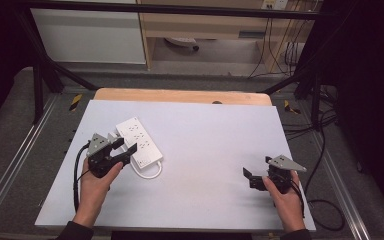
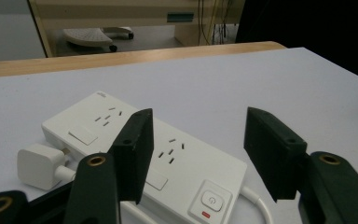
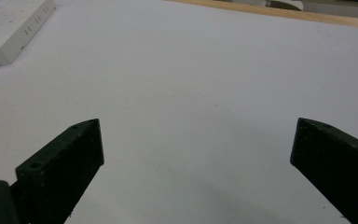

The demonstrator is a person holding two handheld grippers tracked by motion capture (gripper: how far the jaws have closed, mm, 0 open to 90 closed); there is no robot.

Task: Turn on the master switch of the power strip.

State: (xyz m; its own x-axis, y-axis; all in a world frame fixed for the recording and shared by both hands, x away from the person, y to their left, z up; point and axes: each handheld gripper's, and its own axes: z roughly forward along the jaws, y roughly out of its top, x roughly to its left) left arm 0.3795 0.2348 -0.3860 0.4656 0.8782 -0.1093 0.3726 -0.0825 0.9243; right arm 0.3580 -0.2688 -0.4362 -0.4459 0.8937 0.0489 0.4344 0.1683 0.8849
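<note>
At 5 o'clock on the table [image 1: 195,200], nearest the person, the right gripper [image 1: 252,179] sits low over bare white surface with its 2 jaws spread wide and nothing between them; it looks parked, waiting. At 8 o'clock the left gripper [image 1: 124,146] is doing the work: its jaws stand partly spread, reaching over the near end of the power strip [image 1: 139,141], and the left gripper view shows 1 jaw in front of the strip's top and the other out past its long edge, neither pad pressing on it. The strip lies flat at about 10 o'clock from the table's middle, angled, with its switch [image 2: 210,200] at the near end, 3 socket groups along the top, a white plug [image 2: 37,164] lying touching or just beside its side, and its cord [image 1: 147,172] looping toward 6 o'clock. Judged from this, the step in hand is the approach to grasp the strip. The next move calls for lowering the jaws so they straddle the body squarely, clear of the switch and cord, then pinching across its width.
</note>
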